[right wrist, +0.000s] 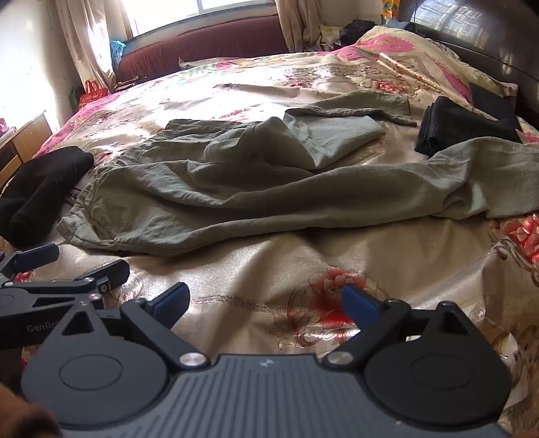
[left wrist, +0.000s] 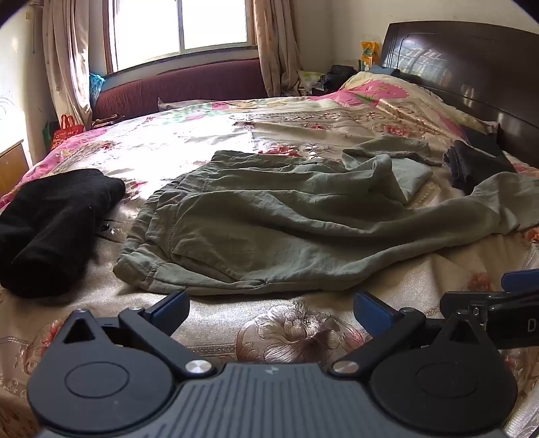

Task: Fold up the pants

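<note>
Both grippers, left (left wrist: 271,308) and right (right wrist: 266,301), hover with fingers spread wide, holding nothing, just short of the rumpled green pants (left wrist: 269,222) lying on the bed (left wrist: 296,330).

Harsh window (left wrist: 182,27) daylight, blown-out glare across bedspread (left wrist: 161,148), fisheye-curved edges

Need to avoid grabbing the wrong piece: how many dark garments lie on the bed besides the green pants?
2. A black rolled garment lies left of the green pants; a dark folded garment sits right, near the headboard. More may be hidden.
</note>
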The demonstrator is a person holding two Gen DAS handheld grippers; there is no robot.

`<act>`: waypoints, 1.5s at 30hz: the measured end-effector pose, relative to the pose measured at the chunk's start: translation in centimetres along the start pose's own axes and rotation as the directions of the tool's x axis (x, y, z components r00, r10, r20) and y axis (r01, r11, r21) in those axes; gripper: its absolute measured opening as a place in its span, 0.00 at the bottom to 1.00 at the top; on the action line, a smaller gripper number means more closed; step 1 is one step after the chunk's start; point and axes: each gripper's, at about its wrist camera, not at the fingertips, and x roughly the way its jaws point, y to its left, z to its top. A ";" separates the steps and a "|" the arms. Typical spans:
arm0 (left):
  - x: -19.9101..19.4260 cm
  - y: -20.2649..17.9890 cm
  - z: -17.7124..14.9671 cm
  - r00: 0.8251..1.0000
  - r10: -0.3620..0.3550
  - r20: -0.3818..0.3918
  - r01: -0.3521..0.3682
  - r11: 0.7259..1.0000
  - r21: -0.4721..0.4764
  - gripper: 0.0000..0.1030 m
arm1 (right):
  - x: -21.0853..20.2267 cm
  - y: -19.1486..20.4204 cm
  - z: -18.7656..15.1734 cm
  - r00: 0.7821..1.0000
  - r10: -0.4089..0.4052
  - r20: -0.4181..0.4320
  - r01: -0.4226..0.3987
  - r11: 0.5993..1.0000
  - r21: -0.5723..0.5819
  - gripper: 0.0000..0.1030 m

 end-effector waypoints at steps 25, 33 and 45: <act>0.3 0.1 -0.2 1.000 -0.004 -0.006 0.004 1.000 -0.008 1.00 | 0.4 0.4 -0.2 0.999 0.023 -0.027 -0.023 0.999 -0.023 0.89; 0.3 0.1 -0.2 1.000 -0.005 -0.001 0.005 1.000 0.001 1.00 | 0.4 0.5 -0.2 1.000 0.013 -0.022 -0.013 1.000 -0.020 0.89; 0.0 0.0 -0.3 1.000 -0.016 0.008 0.016 1.000 0.012 1.00 | 0.8 0.4 -0.3 0.999 -0.006 -0.035 0.006 1.000 -0.013 0.89</act>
